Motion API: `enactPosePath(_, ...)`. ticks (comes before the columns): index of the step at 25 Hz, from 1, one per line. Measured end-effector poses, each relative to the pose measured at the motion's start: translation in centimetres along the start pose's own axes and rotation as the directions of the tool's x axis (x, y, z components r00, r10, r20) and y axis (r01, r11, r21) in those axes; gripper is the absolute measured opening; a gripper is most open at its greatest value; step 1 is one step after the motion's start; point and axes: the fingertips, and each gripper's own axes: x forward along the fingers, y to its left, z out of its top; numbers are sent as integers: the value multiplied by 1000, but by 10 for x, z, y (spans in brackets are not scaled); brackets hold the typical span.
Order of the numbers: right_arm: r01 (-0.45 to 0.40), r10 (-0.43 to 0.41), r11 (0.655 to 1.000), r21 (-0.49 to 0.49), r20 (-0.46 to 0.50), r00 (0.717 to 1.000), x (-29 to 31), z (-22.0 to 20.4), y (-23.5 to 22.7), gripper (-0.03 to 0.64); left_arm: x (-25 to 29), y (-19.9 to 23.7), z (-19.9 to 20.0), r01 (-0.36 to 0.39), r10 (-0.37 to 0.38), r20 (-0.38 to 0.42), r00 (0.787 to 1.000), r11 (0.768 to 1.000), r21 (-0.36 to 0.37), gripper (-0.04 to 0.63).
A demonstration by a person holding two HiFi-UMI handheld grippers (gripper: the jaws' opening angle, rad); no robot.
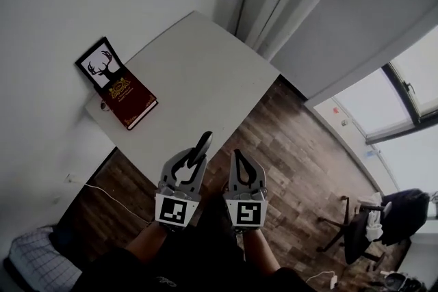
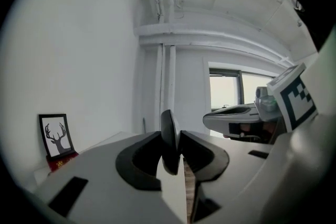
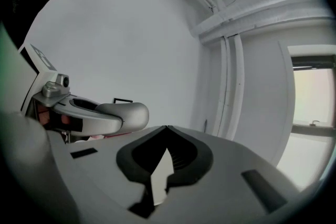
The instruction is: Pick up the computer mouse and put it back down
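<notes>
A white table [image 1: 198,72] stands against the wall, bare but for its left end, where a red book [image 1: 130,100] lies flat and a framed deer picture [image 1: 102,65] stands just behind it

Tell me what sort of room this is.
Probably a small home office or study: a white table against the wall bearing a framed deer picture and a red book, a wood-plank floor, and an office chair near a window.

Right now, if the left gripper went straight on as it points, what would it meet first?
Probably nothing soon: the left gripper, holding the mouse, points across the white table toward the wall pipes; book and deer picture sit off left. Depth is unclear.
</notes>
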Motion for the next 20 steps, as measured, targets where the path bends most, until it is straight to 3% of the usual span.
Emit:
enactPosePath(5,-169,171,984,-48,23,985,18,-12,-53,20,49,-20,3,-167,167,-8,986,986,-18,114)
enactPosePath(9,-246,249,967,-64,45,967,26,-16,-106,20,85,-44,11,-270,270,-22,963,962,-42,114)
enactPosePath(13,-262,264,965,-33,54,963,29,-23,-144,20,109,-60,21,-306,306,-26,952,952,-2,114)
enactPosePath(20,-281,282,959,-17,85,956,41,-28,-172,20,141,-68,22,-323,322,-42,946,946,-19,114)
